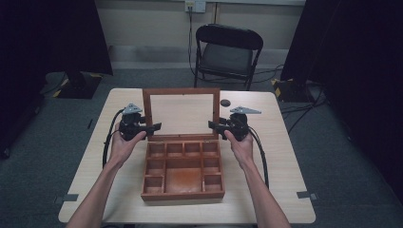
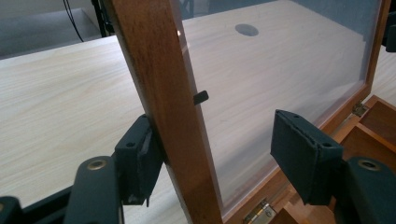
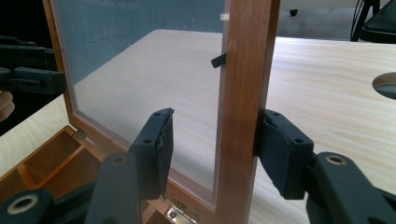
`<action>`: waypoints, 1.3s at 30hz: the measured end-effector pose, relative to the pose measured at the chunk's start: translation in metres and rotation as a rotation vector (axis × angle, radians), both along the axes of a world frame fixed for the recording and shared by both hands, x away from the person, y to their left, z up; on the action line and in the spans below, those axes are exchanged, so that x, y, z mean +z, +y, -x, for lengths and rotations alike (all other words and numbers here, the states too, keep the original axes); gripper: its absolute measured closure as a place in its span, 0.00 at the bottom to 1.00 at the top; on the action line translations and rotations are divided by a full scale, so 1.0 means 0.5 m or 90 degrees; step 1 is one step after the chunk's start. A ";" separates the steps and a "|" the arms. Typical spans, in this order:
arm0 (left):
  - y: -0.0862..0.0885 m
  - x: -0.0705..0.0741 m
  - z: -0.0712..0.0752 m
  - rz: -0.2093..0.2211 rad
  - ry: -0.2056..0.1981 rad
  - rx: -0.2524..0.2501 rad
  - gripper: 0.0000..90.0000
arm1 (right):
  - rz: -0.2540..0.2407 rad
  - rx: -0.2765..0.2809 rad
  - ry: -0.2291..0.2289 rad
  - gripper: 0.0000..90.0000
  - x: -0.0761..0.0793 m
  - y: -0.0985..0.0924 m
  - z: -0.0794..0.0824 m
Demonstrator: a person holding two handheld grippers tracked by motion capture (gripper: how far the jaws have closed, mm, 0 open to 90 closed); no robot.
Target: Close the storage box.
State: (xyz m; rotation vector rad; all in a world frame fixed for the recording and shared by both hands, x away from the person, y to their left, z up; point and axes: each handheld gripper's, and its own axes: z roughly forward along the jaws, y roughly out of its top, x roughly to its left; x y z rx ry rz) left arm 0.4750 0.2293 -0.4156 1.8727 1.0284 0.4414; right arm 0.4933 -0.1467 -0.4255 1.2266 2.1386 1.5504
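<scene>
Two brass hinges (image 2: pixel 261 213) show close up under the lid (image 2: pixel 163 93).

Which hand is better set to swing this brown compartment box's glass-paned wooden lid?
Right. The right gripper sits close around the glass-paned wooden lid at its side rail, outer pad against wood. The left gripper has one pad on its rail, the other far across the glass.

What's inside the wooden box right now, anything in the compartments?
The compartments of the wooden box that show look empty: bare wood in each. The back row lies partly in shadow under the upright glass lid.
</scene>
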 end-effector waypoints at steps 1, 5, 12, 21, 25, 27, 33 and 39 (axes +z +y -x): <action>0.001 0.001 0.003 0.006 0.000 -0.002 0.39 | 0.003 0.003 -0.002 0.53 0.002 0.000 0.001; 0.001 0.002 0.012 0.012 -0.006 -0.002 0.39 | 0.004 0.007 -0.002 0.50 0.006 0.002 0.001; 0.006 0.002 0.024 0.009 -0.018 -0.007 0.39 | 0.010 0.008 -0.009 0.47 0.010 0.011 0.000; -0.001 0.010 0.036 0.017 -0.021 -0.005 0.39 | 0.019 0.016 -0.019 0.52 0.019 0.006 0.015; -0.011 0.020 0.037 0.012 -0.026 -0.019 0.41 | 0.015 0.015 -0.027 0.53 0.021 0.005 0.026; -0.017 0.026 0.037 0.006 -0.029 -0.024 0.41 | 0.011 0.016 -0.028 0.54 0.022 0.004 0.031; -0.021 0.028 0.044 0.015 -0.040 -0.051 0.42 | 0.021 0.021 -0.036 0.53 0.033 0.010 0.048; -0.016 0.030 0.050 0.012 -0.043 -0.053 0.41 | 0.016 0.025 -0.033 0.54 0.034 0.010 0.059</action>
